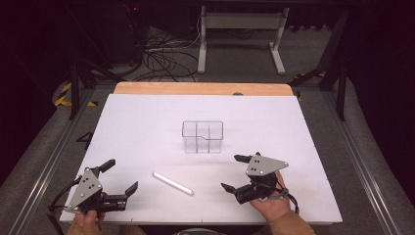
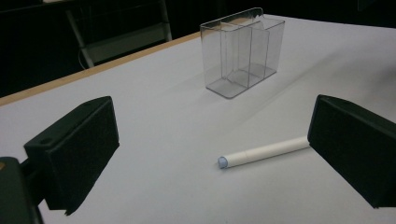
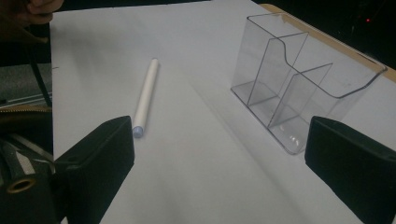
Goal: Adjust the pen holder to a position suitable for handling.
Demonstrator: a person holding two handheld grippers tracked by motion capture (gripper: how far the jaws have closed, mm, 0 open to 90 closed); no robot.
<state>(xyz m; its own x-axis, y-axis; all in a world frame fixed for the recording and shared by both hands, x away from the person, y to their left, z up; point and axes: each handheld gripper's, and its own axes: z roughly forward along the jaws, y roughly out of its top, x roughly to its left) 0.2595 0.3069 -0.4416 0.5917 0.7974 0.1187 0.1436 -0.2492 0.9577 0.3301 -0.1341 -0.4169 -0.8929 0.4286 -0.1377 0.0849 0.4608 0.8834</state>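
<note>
The left gripper [image 1: 121,176] sits at the near left corner of the white table [image 1: 147,117], held in a hand [image 1: 87,221] that comes in from the bottom edge of the high view. Its two black jaws stand wide apart with nothing between them, and they point across the table toward the middle. To its right, a white marker [image 1: 172,183] lies flat on the table, slanting from upper left to lower right, apart from both grippers. In the left gripper view the marker [image 2: 264,152] shows its capped end toward the camera while its far end runs behind the right-hand jaw. Beyond the marker, near the table's centre, stands a clear plastic organizer [image 1: 202,137], upright, with inner walls dividing it into compartments that hold nothing. Farther right, the right gripper [image 1: 233,172] is held in the person's other hand [image 1: 270,203] near the front edge. Its jaws are also spread wide and grip nothing; in the right gripper view the organizer [image 3: 299,74] stands just ahead of the right-hand jaw and the marker [image 3: 145,95] lies ahead of the left-hand one.
</note>
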